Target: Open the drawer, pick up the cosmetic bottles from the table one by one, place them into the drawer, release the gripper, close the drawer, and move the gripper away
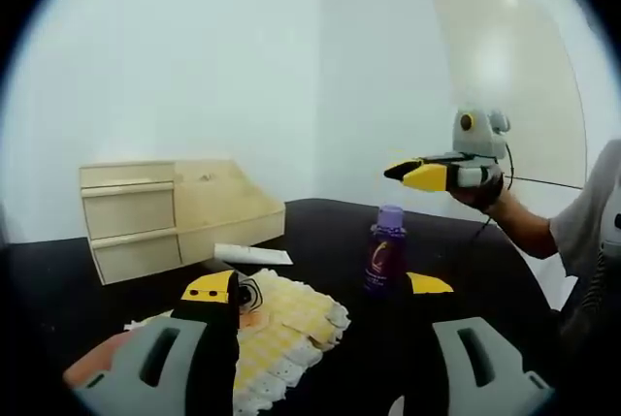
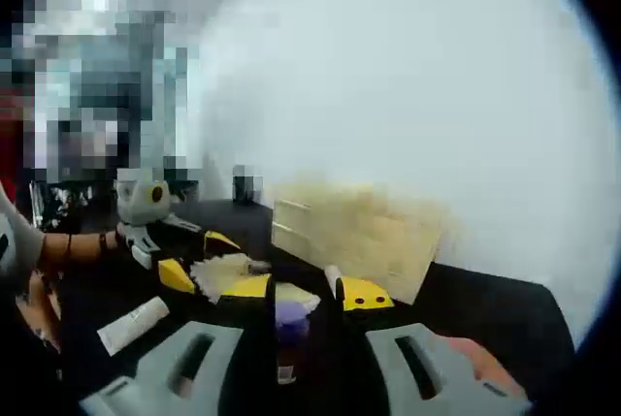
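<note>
The purple bottle [image 1: 387, 251] stands upright on the black table [image 1: 320, 227], lilac cap on top, and in the right gripper view it sits low between the yellow-tipped jaws of the right gripper [image 2: 307, 294]. It looks small, light and rigid, with a smooth, probably slippery body, so the best hold is across the straight middle, below the cap. There's a gold emblem on its label, but no lettering is readable.

The right gripper's jaws stand apart on either side of the bottle [image 2: 288, 317]; the picture is blurred, so whether they touch it yet is hard to call. In the left gripper view that gripper appears pinched together with nothing between its tips.

The left gripper [image 1: 319, 286] is spread wide, unladen, over a yellow-and-white frilled cloth [image 1: 281, 324]. A white tube [image 1: 252, 254] lies beyond it. The wooden drawer unit [image 1: 170, 212] sits at the back, drawers seemingly closed.
</note>
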### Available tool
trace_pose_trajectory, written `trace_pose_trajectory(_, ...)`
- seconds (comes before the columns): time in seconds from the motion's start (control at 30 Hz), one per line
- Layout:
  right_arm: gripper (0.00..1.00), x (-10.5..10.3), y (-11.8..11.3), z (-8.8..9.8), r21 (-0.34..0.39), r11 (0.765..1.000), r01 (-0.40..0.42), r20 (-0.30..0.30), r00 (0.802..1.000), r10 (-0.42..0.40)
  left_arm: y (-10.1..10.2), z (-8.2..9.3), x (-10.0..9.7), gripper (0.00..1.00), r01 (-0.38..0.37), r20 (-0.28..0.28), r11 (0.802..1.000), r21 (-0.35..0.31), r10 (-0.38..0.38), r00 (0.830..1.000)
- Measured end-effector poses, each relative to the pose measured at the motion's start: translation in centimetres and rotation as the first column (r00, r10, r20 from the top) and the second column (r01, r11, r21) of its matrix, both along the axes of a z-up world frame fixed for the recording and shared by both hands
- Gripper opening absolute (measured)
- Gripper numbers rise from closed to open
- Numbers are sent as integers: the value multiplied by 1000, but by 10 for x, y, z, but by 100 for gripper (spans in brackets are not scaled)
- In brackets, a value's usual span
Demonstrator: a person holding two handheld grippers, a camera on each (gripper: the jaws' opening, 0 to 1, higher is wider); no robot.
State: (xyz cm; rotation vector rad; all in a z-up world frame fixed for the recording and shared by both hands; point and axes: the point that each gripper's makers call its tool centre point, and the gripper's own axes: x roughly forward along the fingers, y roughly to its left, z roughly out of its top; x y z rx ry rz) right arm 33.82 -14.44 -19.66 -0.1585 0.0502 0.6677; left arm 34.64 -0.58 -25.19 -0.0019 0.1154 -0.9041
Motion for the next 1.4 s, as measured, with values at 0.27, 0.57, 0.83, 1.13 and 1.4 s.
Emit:
trace_pose_trajectory(0.27,22,-3,12,-27,52,998,36,-91,995,-31,-1,2,-2,62,4,7,1000,-2,-4,1000)
trace_pose_trajectory(0.57,20,8,22,-36,95,993,73,-132,989,-60,-1,7,-4,62,6,17,1000,-12,-6,1000)
trace_pose_trajectory(0.83,15,4,29,-37,27,1000,-6,-105,994,8,-1,9,-5,62,10,24,1000,-18,-9,1000)
trace_pose_trajectory(1.13,15,-21,51,-24,-28,947,-319,-73,946,316,-3,9,-8,62,29,26,999,-16,-29,999)
trace_pose_trajectory(1.4,15,-52,82,-31,-140,798,-586,-91,810,579,-7,18,-18,61,80,76,996,-28,-77,994)
